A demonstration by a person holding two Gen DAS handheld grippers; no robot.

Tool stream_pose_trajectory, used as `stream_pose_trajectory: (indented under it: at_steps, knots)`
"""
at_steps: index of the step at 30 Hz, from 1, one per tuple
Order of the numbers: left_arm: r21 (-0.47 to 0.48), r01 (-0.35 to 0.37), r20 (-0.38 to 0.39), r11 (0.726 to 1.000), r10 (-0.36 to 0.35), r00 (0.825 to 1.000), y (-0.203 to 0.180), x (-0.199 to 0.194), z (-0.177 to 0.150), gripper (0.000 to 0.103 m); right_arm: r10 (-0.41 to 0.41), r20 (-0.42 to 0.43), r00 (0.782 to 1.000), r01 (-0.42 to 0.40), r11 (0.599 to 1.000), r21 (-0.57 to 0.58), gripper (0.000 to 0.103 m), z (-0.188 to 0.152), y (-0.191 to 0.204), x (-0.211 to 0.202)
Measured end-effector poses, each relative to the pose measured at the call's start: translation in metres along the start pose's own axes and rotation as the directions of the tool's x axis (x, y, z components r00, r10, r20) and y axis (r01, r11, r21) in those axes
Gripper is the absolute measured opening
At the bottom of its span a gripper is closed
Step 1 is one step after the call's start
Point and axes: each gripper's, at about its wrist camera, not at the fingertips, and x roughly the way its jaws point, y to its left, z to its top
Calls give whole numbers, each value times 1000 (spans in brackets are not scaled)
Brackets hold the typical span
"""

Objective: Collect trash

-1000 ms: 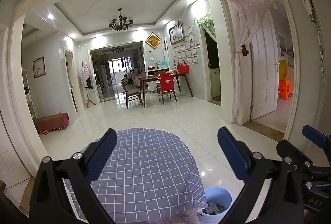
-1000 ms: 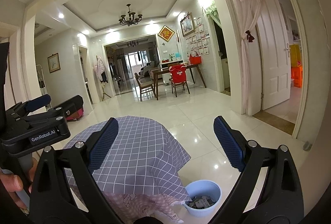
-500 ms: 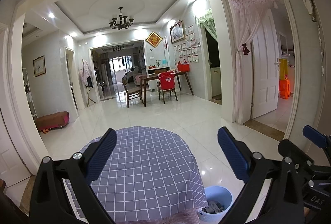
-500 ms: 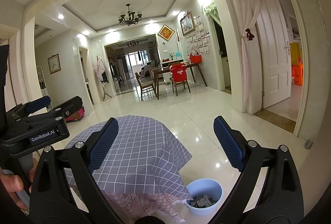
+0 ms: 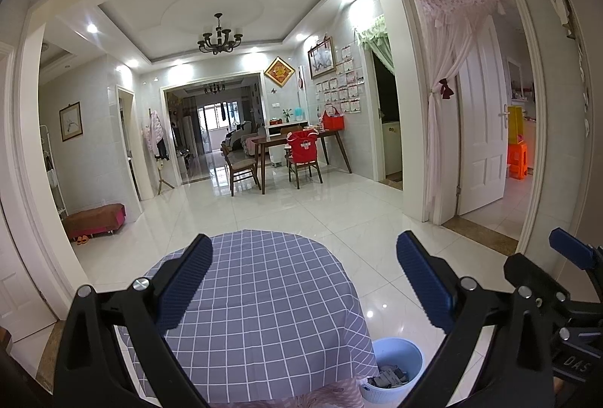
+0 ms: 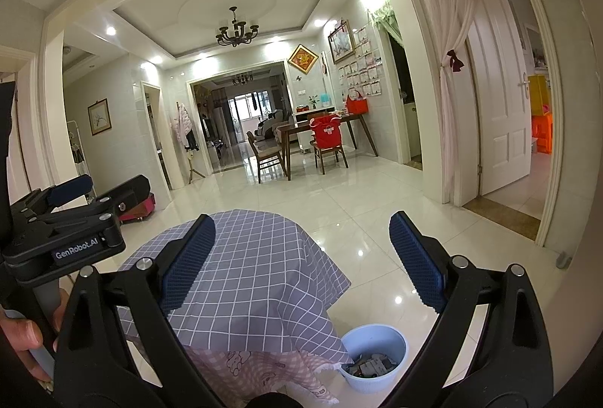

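Both the left gripper (image 5: 301, 280) and right gripper (image 6: 301, 259) were spread wide and empty. Trash lay in the pale blue plastic bin (image 6: 392, 336) beside the grey checked tablecloth (image 6: 260, 280); any further pickup required lowering first.

A pale blue bin (image 6: 375, 362) stands upright on the floor, just beside the draped worktop (image 6: 245, 280). Crumpled trash (image 6: 371, 366) lies inside it.
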Motion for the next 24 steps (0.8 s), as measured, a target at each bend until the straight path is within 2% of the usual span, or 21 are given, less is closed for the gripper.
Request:
stream_pose_trajectory:
  at_steps: [24]
  knots:
    - [1, 4, -3, 1000, -4, 1000, -7, -1, -6, 96, 5, -3, 1000, -5, 1000, 1, 92, -8, 4, 1]
